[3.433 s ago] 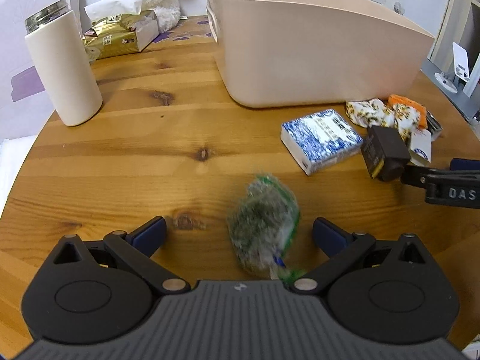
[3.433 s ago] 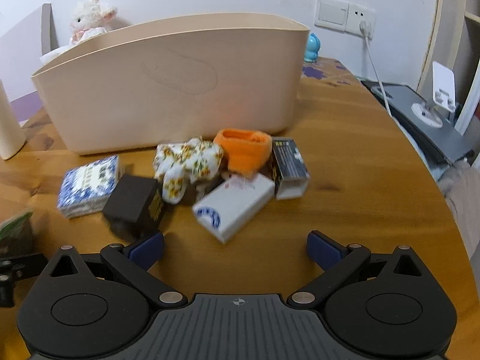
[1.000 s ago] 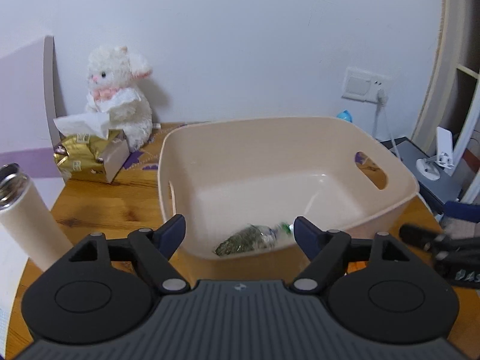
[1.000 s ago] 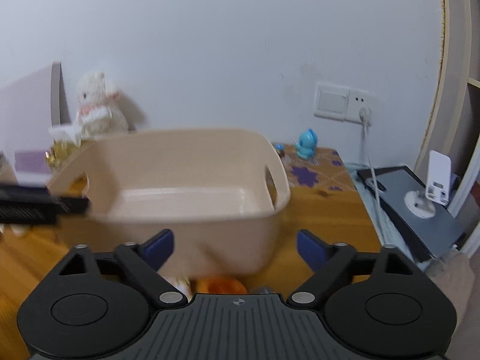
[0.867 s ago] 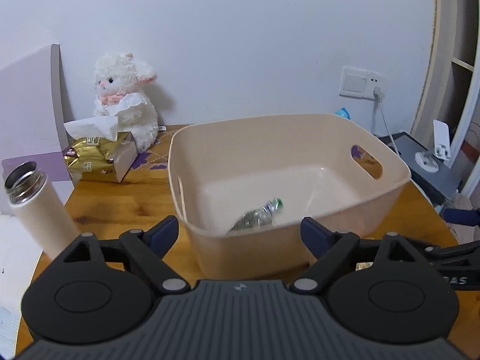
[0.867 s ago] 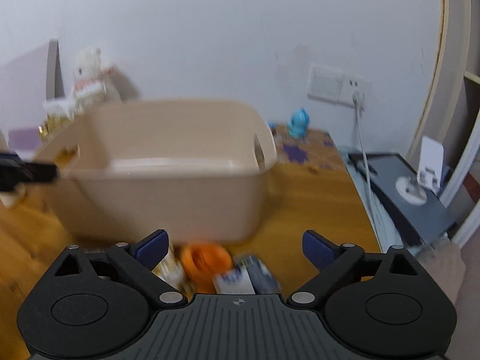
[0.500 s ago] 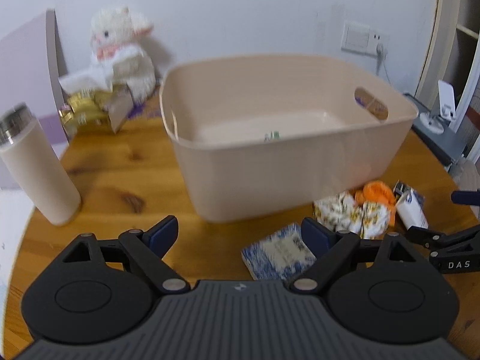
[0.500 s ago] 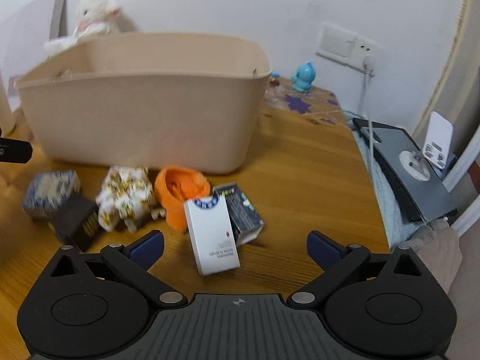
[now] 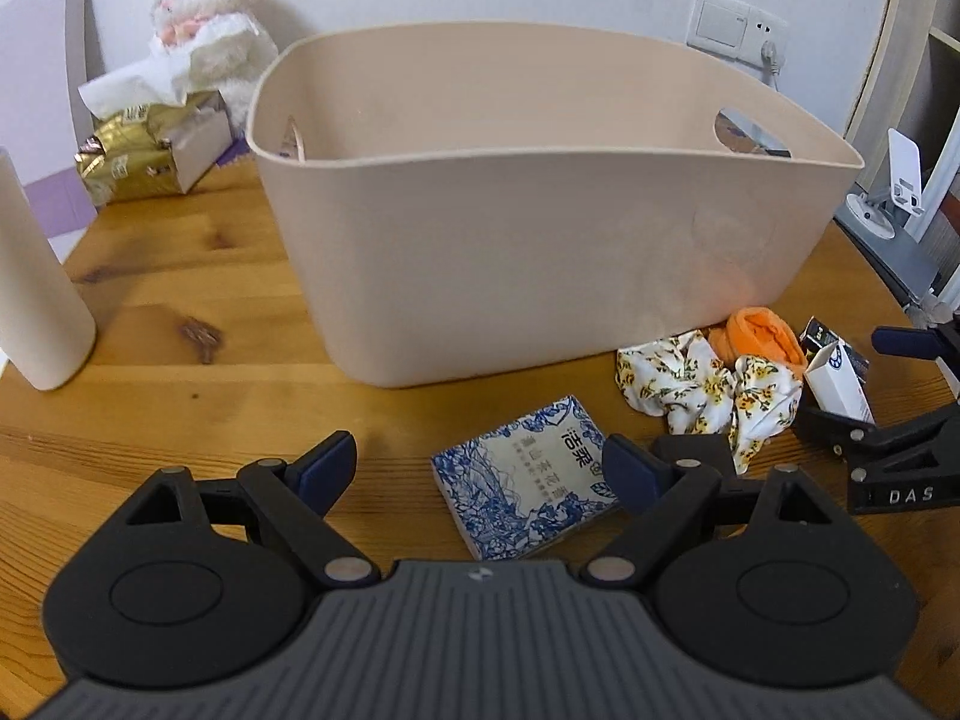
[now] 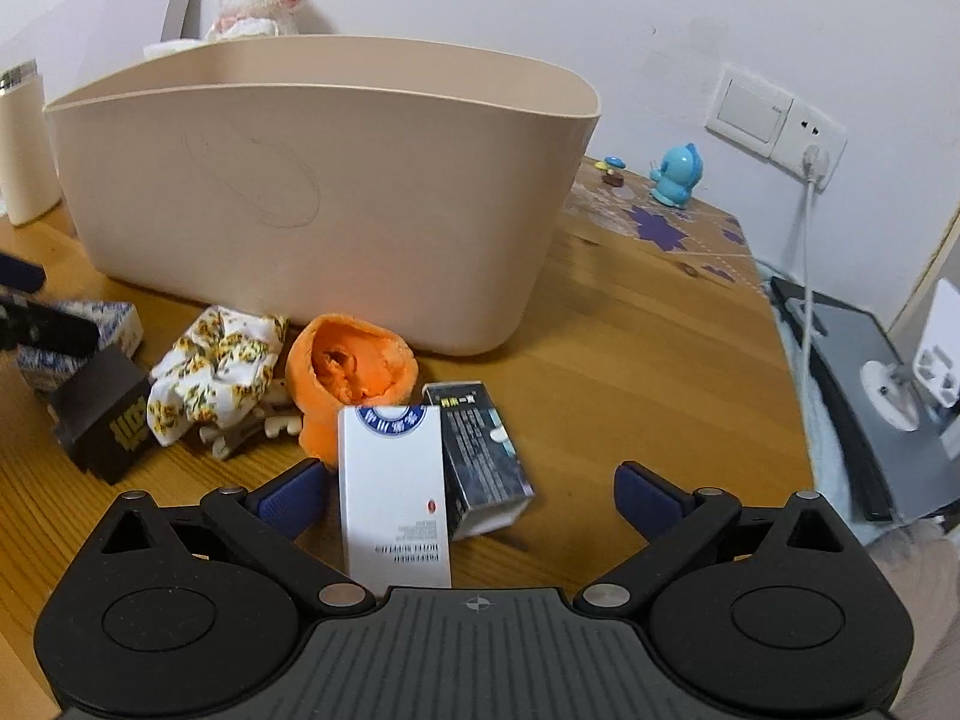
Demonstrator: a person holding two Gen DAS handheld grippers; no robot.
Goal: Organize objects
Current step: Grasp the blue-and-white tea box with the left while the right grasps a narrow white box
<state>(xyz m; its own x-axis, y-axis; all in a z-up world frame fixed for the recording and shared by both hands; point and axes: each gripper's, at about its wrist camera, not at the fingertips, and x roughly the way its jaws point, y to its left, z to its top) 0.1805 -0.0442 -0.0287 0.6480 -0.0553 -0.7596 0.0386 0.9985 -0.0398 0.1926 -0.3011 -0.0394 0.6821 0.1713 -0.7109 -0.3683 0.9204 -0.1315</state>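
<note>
Both sets of tongs are wide open and holding nothing. The left tongs (image 9: 483, 468) hang low over the blue tissue pack (image 9: 528, 474), which lies flat on the tabletop (image 9: 180, 276) in front of the beige tub (image 9: 540, 228). The right tongs (image 10: 471, 489) straddle the white box (image 10: 393, 492), with the dark box (image 10: 480, 462) leaning right against it.

What could go wrong: that white box is touching the dark one and the orange sock (image 10: 348, 369), so closing on it could drag or tip the neighbours. The tissue pack is soft and sits off-centre toward the right finger, so a sloppy pinch may just shove it sideways.

Compared with a few seconds ago, the green packet is off the tabletop and was dropped into the tub, and both tongs have come back down from over the tub to the pile.
</note>
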